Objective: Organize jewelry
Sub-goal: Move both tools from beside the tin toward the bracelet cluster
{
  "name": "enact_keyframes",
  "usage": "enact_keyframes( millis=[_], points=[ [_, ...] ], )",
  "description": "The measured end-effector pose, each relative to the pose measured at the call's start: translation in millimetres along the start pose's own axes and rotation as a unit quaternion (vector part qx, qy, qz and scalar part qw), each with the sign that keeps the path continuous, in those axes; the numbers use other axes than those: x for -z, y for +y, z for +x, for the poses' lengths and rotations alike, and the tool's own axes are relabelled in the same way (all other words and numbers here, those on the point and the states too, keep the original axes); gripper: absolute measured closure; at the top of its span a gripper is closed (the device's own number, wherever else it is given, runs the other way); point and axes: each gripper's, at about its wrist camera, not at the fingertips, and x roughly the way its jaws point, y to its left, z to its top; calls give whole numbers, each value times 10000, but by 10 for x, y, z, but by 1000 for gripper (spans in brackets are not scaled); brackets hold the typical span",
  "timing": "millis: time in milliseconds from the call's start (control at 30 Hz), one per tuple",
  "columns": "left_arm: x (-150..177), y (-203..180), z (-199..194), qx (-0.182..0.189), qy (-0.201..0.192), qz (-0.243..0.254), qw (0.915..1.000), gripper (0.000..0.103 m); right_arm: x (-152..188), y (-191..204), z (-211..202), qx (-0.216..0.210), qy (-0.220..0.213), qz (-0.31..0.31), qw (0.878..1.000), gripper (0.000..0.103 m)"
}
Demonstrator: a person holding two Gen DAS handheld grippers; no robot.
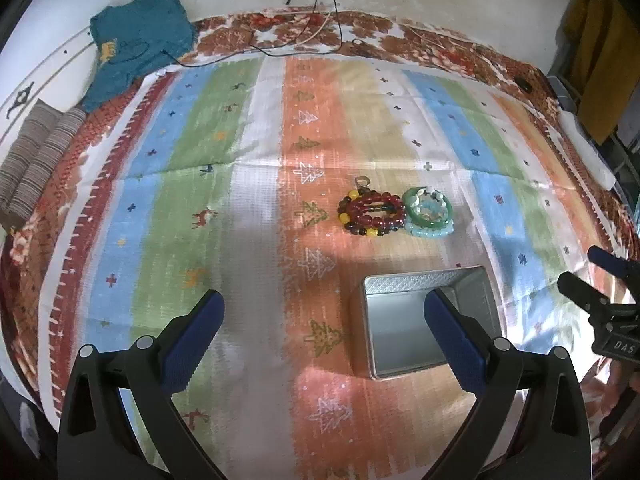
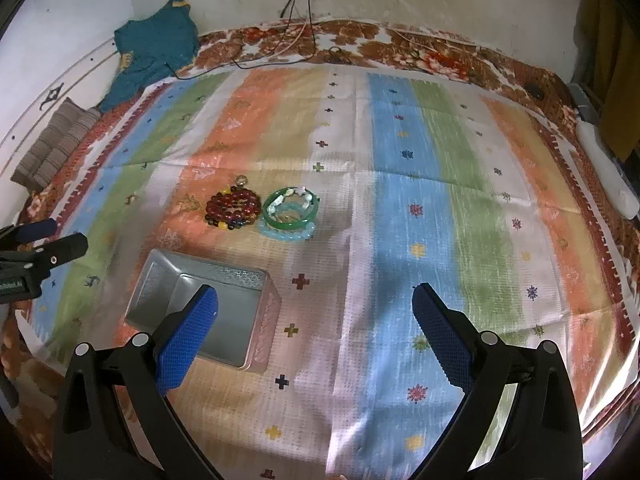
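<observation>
A pile of red bead bracelets (image 1: 371,214) (image 2: 233,209) with yellow and dark beads lies on the striped cloth. Touching it on the right is a green bangle (image 1: 429,211) (image 2: 291,213) stacked with pale blue and white bead bracelets. A small ring (image 1: 363,181) (image 2: 241,179) lies just behind the red beads. An open empty silver tin (image 1: 424,320) (image 2: 208,312) sits in front of the jewelry. My left gripper (image 1: 326,330) is open, left of the tin. My right gripper (image 2: 316,326) is open, right of the tin. Both hold nothing.
A teal garment (image 1: 136,48) (image 2: 154,46) and a brown striped folded cloth (image 1: 36,156) (image 2: 56,144) lie at the far left. Thin cables (image 1: 316,20) run down the back wall. A white object (image 2: 608,168) lies at the right edge.
</observation>
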Motion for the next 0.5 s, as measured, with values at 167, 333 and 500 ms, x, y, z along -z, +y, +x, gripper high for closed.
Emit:
enact_keyframes(
  millis=[167, 333, 500],
  points=[
    [-90, -72, 97, -102, 20, 47, 9999, 6, -60, -44, 89, 54, 87, 76, 9999, 5],
    [-184, -60, 205, -145, 108, -16, 9998, 6, -117, -84, 177, 71, 155, 121, 9998, 5],
    [-251, 2, 298, -27, 265, -199, 9994, 6, -178, -121, 267, 86, 232, 176, 9995, 5]
  ],
)
